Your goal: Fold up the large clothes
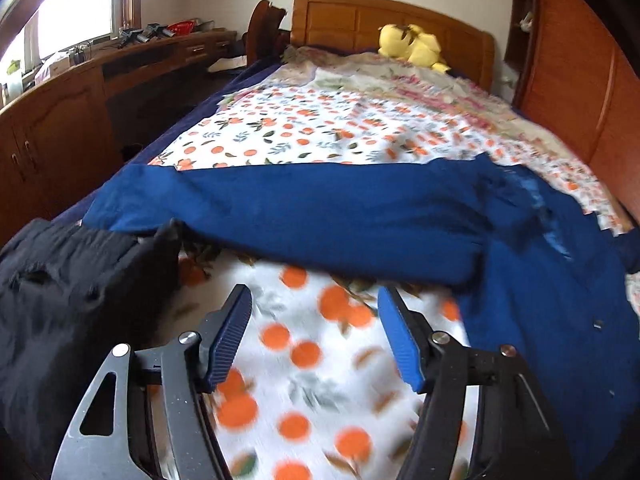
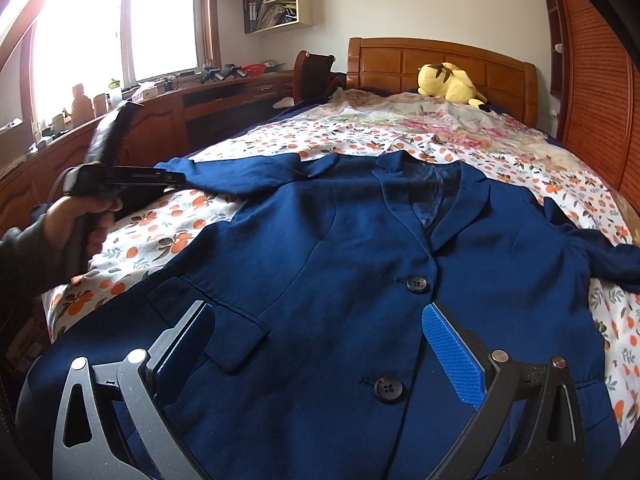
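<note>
A dark blue blazer (image 2: 340, 248) lies face up on the orange-print bedsheet (image 2: 168, 236), collar toward the headboard, both sleeves spread out sideways. My right gripper (image 2: 316, 308) hovers open over its lower front, between the pocket flap (image 2: 212, 320) and the two black buttons (image 2: 387, 389). A hand holds my left gripper (image 2: 176, 178) at the cuff end of the left-hand sleeve. In the left wrist view that sleeve (image 1: 320, 216) stretches across just ahead of the left gripper (image 1: 314, 294), whose blue pads (image 1: 228, 340) stand apart over bare sheet, holding nothing.
A black garment (image 1: 72, 300) lies bunched at the bed's left edge beside my left gripper. A yellow plush toy (image 2: 448, 80) sits by the wooden headboard (image 2: 440, 60). A wooden desk (image 2: 168, 108) runs along the left, a wardrobe (image 2: 592, 100) along the right.
</note>
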The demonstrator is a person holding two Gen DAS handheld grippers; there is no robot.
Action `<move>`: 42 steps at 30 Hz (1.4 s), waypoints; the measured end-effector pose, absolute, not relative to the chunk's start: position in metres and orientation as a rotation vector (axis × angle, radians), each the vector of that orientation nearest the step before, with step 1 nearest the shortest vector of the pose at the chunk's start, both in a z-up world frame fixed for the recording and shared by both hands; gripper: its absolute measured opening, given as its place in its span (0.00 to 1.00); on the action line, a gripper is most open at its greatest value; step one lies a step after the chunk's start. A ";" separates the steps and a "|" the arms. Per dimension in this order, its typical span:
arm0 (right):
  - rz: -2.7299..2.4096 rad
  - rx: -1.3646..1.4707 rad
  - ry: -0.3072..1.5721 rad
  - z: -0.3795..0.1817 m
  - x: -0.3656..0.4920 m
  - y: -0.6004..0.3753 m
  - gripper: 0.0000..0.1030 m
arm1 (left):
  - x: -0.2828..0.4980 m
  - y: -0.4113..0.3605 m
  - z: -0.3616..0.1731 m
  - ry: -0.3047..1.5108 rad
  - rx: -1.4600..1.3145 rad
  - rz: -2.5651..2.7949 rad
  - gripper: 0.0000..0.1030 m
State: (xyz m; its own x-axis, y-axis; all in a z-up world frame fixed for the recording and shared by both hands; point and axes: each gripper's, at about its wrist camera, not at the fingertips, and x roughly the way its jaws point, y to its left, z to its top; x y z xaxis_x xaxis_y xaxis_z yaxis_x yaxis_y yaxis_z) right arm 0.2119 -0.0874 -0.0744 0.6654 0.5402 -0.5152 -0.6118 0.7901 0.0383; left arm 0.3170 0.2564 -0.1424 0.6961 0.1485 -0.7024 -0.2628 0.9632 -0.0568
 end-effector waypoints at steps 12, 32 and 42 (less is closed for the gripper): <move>0.658 -0.162 0.586 -0.083 0.218 -0.079 1.00 | 0.377 0.297 -0.175 0.883 -0.234 0.374 0.63; 0.638 -0.179 0.523 -0.075 0.210 -0.092 1.00 | 0.373 0.241 -0.095 0.741 -0.161 0.258 0.01; 0.634 -0.127 0.467 -0.058 0.200 -0.105 1.00 | 0.332 0.151 -0.035 0.676 -0.040 0.098 0.01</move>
